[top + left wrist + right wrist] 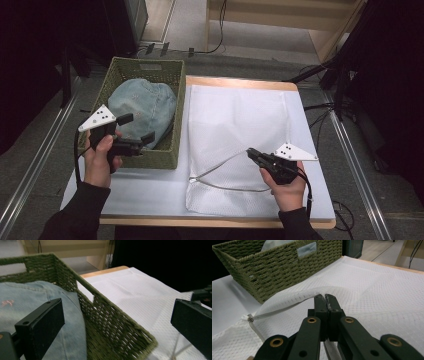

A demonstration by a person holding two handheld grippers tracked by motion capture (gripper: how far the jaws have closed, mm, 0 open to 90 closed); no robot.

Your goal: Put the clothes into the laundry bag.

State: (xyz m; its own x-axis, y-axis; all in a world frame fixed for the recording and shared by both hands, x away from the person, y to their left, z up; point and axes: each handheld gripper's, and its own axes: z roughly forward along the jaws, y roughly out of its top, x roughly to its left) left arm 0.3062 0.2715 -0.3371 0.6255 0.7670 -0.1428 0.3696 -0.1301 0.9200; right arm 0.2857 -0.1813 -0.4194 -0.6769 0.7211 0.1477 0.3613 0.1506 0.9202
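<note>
in the high view the green woven basket [172, 145] stands at the left of the frame, its walls fencing off the denim garment [145, 107] piled inside; the way in is from above. the left gripper [136, 134] hangs wide apart over the basket's lower right wall. the white mesh bag [235, 125] lies flat across the centre, low enough to pass over. bare table [145, 192] stays free at lower left

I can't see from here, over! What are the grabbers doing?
Left gripper open over denim garment in basket. Right gripper shut on mesh bag's zipper edge. Nothing in the way.
</note>
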